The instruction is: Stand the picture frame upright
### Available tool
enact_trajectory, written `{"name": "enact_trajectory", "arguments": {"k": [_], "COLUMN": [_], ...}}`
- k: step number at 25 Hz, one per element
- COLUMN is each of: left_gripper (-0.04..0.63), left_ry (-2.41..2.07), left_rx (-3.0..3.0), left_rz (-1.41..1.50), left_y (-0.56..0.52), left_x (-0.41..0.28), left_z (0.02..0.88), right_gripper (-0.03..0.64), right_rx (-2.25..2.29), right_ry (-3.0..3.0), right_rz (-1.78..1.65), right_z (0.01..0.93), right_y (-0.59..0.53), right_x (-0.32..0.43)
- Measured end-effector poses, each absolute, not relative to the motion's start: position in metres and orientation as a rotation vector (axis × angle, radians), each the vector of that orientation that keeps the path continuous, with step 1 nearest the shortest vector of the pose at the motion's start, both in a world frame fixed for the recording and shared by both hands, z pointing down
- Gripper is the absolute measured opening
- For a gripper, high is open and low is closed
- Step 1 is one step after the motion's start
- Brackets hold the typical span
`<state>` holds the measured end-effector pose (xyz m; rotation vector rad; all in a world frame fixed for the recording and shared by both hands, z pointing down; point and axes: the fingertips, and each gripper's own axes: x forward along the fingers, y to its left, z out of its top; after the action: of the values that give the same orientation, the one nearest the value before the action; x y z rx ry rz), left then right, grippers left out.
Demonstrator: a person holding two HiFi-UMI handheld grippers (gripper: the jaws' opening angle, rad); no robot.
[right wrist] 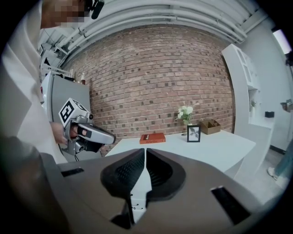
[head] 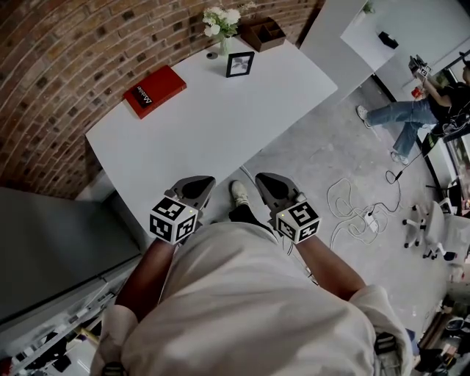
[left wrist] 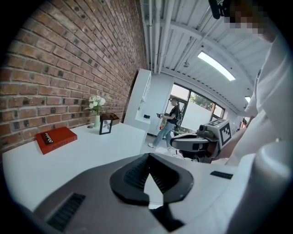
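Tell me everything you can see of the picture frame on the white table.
The picture frame is small and rectangular, with a thin black border of unclear material, a white mat and a dark plant-like print. It stands upright on its short lower edge, on the white table near its far end by the brick wall, beside the vase of white flowers. Only the table appears to touch it.

Bright, even indoor light falls from a ceiling light strip (left wrist: 217, 66). The white counter (head: 220, 125) shows only faint shadows. Both gripper views curve strongly and go black at the edges.
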<state>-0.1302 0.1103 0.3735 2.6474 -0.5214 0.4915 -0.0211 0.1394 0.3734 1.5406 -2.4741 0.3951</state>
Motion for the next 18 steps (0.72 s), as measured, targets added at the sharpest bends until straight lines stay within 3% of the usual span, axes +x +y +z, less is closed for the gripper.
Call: {"name": "enact_trajectory", "arguments": {"k": [18], "left_gripper": [-0.003], "left_ry": [-0.547], "left_rx": [2.642], "left_rz": [0.476], "left_y": [0.115], "left_x": [-0.139], "left_z": [0.373], "right_gripper": [0.012], "right_rx": [1.552], "right_ry": [-2.48], "right_rz": [0.353], "right_z": [0.36], "right_y": [0.141], "right_x": [-0.02]}}
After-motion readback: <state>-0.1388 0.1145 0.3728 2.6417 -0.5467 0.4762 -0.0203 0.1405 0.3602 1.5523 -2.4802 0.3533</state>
